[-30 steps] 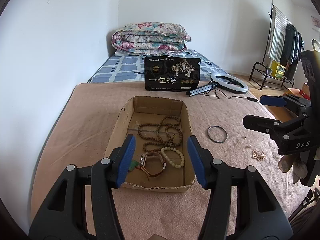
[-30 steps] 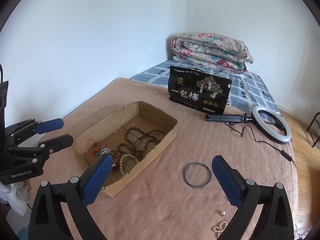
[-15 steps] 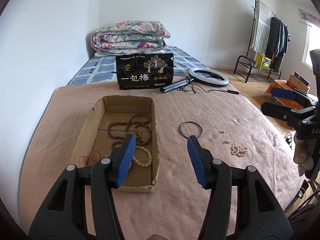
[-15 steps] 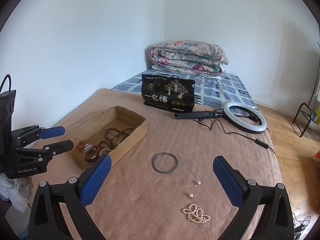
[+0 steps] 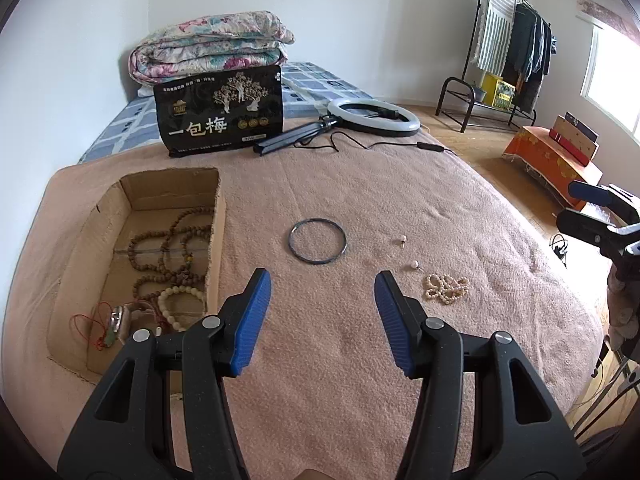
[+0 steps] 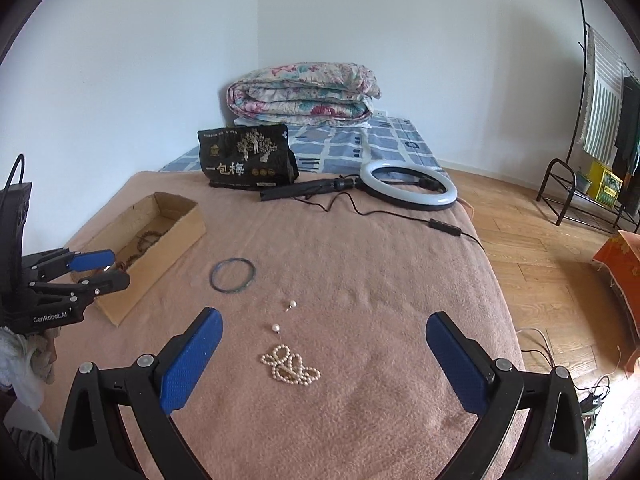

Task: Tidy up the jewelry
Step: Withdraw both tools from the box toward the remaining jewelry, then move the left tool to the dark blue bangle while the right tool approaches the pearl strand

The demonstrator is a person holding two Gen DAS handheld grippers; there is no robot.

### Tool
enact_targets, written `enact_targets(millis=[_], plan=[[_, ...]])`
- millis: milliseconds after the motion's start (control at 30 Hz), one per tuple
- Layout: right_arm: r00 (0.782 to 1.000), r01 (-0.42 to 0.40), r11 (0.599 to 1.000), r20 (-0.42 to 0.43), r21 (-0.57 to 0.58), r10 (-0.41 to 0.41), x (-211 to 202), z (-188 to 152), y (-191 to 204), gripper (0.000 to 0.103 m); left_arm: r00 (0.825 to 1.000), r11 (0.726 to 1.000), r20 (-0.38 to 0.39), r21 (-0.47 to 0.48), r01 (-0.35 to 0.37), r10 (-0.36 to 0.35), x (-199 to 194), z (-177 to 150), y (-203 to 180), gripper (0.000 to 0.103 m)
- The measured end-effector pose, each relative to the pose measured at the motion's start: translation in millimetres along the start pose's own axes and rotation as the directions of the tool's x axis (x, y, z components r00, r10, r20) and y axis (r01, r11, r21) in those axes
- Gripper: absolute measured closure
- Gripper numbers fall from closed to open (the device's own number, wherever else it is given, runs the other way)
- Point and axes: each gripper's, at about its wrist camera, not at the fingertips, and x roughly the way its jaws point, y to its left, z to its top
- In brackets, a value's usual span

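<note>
On a pink fleece blanket (image 6: 360,264) spread over the bed, loose jewelry is laid out beside a shallow cardboard box (image 5: 100,240). Seen from the left wrist camera, the box lies at about nine o'clock from the left gripper (image 5: 323,312), and wooden bead strands (image 5: 172,252), a pale bead bracelet (image 5: 180,304) and a red cord with a pendant (image 5: 104,330) are held inside it. A dark bangle (image 5: 318,241) is set on the blanket at twelve o'clock, ahead of the left gripper's blue pads, which are parted with only blanket between them. At about two o'clock, two pearl earrings (image 5: 414,265) and a bunched pearl necklace (image 5: 446,287) are found. In the right wrist view the right gripper (image 6: 324,364) is held wide apart above the pearl necklace (image 6: 290,368), nothing being clamped; the necklace appears between its pads, though contact cannot be told. Farther off, at twelve o'clock, a black snack bag (image 6: 246,158), a ring light (image 6: 408,186) and a folded floral quilt (image 6: 304,92) are placed.
</note>
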Motion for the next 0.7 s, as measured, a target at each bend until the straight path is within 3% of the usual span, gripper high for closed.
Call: enact_targets(millis=[333,700], plan=[[0.996,-0.042,0.999,-0.082,-0.01,0.041,30,-31,-3,0.0,0.994,0.998,-0.098,-0.054,0.041,-0.046,54,3,-4,0.047],[0.979,-0.101,0.995,-0.179,0.01,0.102,78,-55,4,0.0,0.988,0.998,-0.151,-0.05,0.026,-0.033,95,3,-10,0.047]])
